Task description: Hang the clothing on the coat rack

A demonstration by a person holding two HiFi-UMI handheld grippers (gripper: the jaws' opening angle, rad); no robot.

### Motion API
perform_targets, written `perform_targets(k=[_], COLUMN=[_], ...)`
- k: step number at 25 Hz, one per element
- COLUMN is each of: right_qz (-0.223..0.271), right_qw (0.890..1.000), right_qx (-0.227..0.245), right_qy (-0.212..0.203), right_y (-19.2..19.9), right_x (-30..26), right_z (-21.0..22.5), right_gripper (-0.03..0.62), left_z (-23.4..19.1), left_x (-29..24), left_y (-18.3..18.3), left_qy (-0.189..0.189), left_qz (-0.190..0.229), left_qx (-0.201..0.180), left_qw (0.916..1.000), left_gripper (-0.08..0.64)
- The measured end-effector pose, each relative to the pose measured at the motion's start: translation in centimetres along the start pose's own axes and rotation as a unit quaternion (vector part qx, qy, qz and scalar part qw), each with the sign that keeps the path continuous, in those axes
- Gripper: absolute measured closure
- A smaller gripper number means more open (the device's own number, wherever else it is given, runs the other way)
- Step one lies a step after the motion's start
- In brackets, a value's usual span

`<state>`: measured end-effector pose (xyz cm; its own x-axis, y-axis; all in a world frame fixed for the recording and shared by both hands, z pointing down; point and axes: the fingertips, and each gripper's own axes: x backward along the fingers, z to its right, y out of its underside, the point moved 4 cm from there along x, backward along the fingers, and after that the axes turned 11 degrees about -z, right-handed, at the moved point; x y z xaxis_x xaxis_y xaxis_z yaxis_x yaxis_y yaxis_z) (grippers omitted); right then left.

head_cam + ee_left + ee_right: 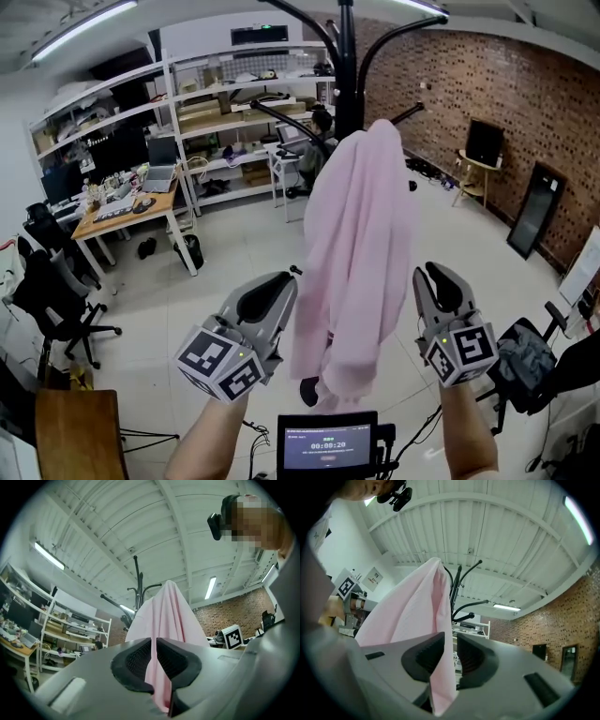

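**Pink garment on the rack: left clamped, right slack**

The pink garment point(356, 253) is draped over the top of the black coat rack point(347, 56). It peaks at one point and falls in long soft folds. The cloth is thin and matte, and its lower edge bunches up between your two hands.

Your left gripper point(153, 643) has its ribbed black pads closed on a fold of it, with only a narrow pink strip showing between them. Your right gripper point(451, 641) has its jaws apart. A fold runs through the gap and lies against one pad, and background shows between the cloth and the other pad. Both grippers tilt up toward the rack. Their bodies are grey and moulded, each with a marker cube.

The rack is a slim round pole with curved arms ending in rounded knobs.

Around it are a glossy pale floor, white metal shelving point(234, 103), a wooden desk point(127, 211) and a red brick wall point(506, 94). A small dark screen point(326, 445) sits just below the hem.
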<state>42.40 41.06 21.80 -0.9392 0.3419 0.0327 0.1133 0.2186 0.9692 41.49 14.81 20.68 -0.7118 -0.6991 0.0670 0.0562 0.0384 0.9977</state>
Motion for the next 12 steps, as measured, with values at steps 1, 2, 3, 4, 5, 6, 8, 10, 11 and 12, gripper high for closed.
perform_targets(k=[1, 2, 3, 4, 5, 6, 8, 10, 11, 12], right_qz=[-0.003, -0.007, -0.011, -0.013, -0.015, -0.017, -0.021, -0.021, -0.019, -0.016], right_qw=[1.0, 1.0, 1.0, 0.999, 0.999, 0.999, 0.999, 0.999, 0.999, 0.999], right_qx=[-0.003, 0.001, 0.01, 0.021, 0.031, 0.037, 0.041, 0.036, 0.032, 0.028], right_qy=[-0.008, -0.015, -0.021, -0.025, -0.028, -0.029, -0.029, -0.031, -0.034, -0.036], right_y=[0.4, 0.7, 1.0, 1.3, 1.5, 1.7, 2.0, 2.4, 2.5, 2.6], right_x=[0.2, 0.3, 0.4, 0.5, 0.6, 0.6, 0.6, 0.7, 0.8, 1.0], right_z=[-0.1, -0.3, -0.5, -0.7, -0.9, -1.1, -1.4, -1.5, -1.6, -1.8], right_gripper=[0.495, 0.505, 0.506, 0.51, 0.526, 0.531, 0.545, 0.546, 0.548, 0.545], left_z=[0.2, 0.4, 0.6, 0.8, 0.9, 1.0, 1.0, 1.1, 1.2, 1.3], left_x=[0.0, 0.0, 0.0, -0.1, -0.1, 0.0, 0.4, 0.7, 0.9, 1.1], left_y=[0.4, 0.7, 1.0, 1.3, 1.6, 1.8, 2.2, 2.5, 2.7, 2.9], left_qy=[-0.001, -0.002, -0.002, -0.002, -0.002, -0.003, -0.004, -0.006, -0.008, -0.008], left_qz=[-0.002, -0.004, -0.005, -0.007, -0.009, -0.011, -0.014, -0.017, -0.018, -0.018], left_qx=[0.003, 0.007, 0.01, 0.013, 0.015, 0.016, 0.018, 0.022, 0.023, 0.026], left_qw=[1.0, 1.0, 0.9999, 0.9999, 0.9998, 0.9998, 0.9997, 0.9996, 0.9995, 0.9995], left_gripper=[0.528, 0.528, 0.53, 0.537, 0.537, 0.537, 0.536, 0.537, 0.535, 0.537])
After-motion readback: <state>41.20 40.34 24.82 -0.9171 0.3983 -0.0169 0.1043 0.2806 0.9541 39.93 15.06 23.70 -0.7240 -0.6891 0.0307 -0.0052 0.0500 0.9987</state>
